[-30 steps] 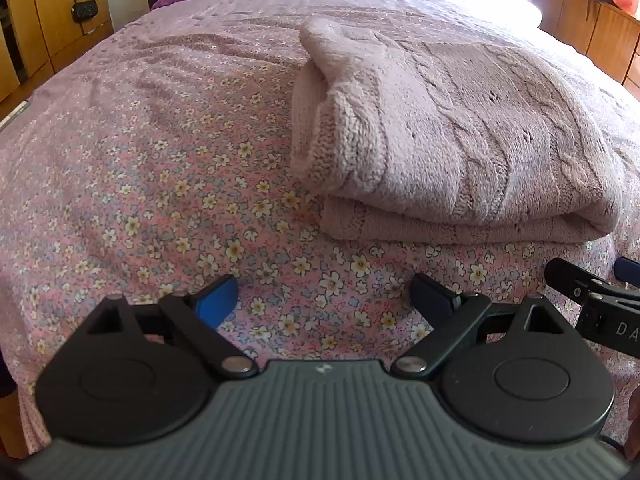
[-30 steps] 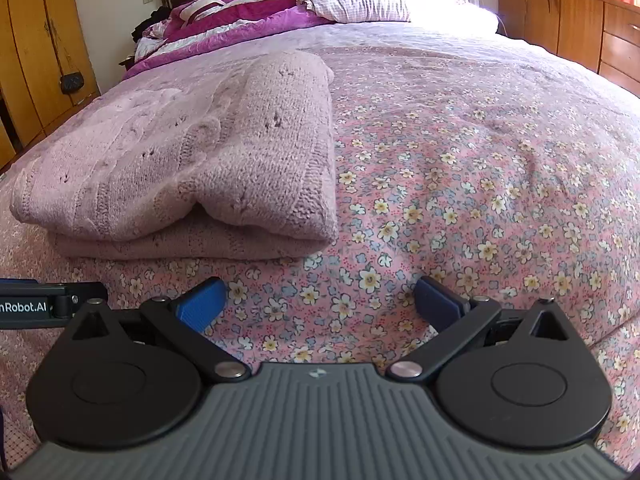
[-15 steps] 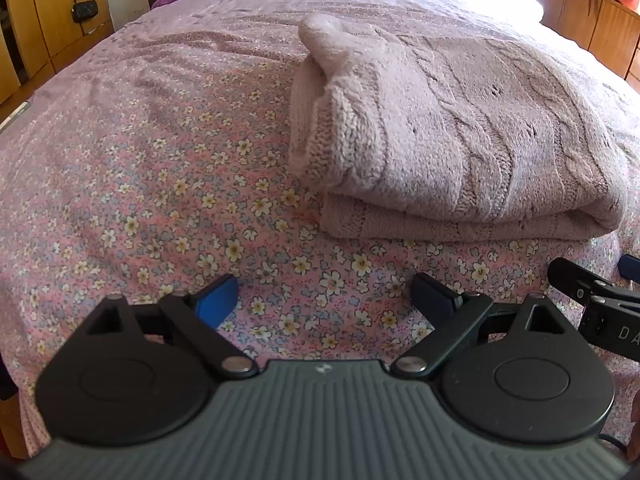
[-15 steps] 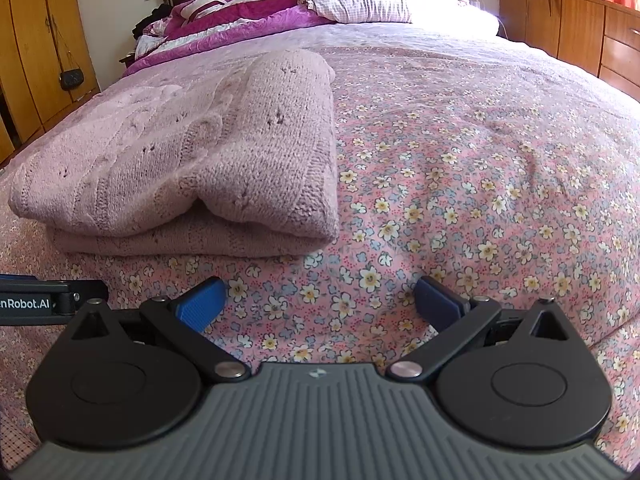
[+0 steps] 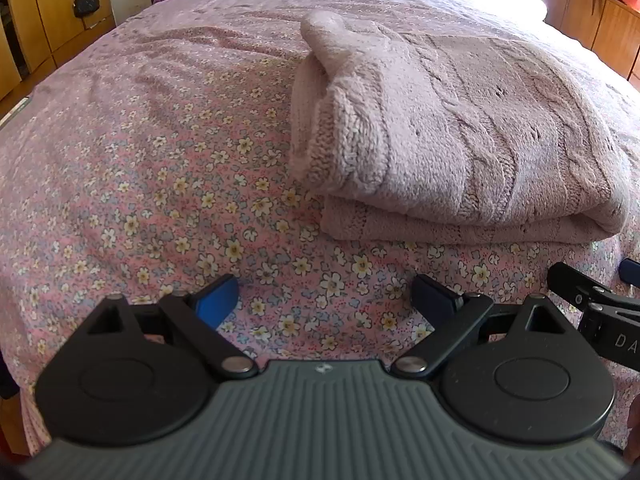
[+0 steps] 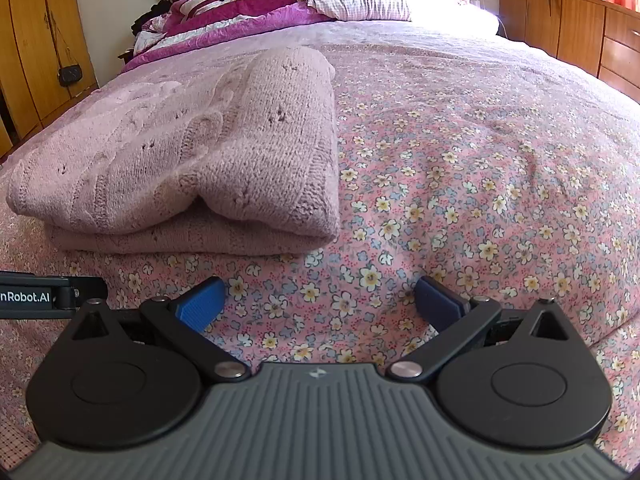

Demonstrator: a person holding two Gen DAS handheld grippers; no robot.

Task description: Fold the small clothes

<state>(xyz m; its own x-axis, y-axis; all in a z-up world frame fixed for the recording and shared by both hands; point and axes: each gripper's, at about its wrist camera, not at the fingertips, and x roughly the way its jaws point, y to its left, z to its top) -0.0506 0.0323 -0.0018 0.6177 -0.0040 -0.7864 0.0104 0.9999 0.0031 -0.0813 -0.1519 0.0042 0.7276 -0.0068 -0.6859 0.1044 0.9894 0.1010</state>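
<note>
A folded pale pink cable-knit sweater (image 5: 452, 128) lies on the floral bedspread (image 5: 160, 184). It also shows in the right wrist view (image 6: 192, 160), folded in two layers. My left gripper (image 5: 324, 300) is open and empty, just in front of the sweater's near left corner. My right gripper (image 6: 322, 304) is open and empty, in front of the sweater's near right corner. The right gripper's edge (image 5: 592, 304) shows at the right of the left wrist view. The left gripper's edge (image 6: 36, 296) shows at the left of the right wrist view.
Pillows and a purple quilt (image 6: 248, 12) lie at the head of the bed. A wooden wardrobe (image 6: 36, 40) stands on the left and wooden drawers (image 6: 580, 24) on the right. The floral bedspread (image 6: 480, 160) spreads right of the sweater.
Both grippers have moved slightly closer to the sweater. The sweater has not moved and both stay open.
</note>
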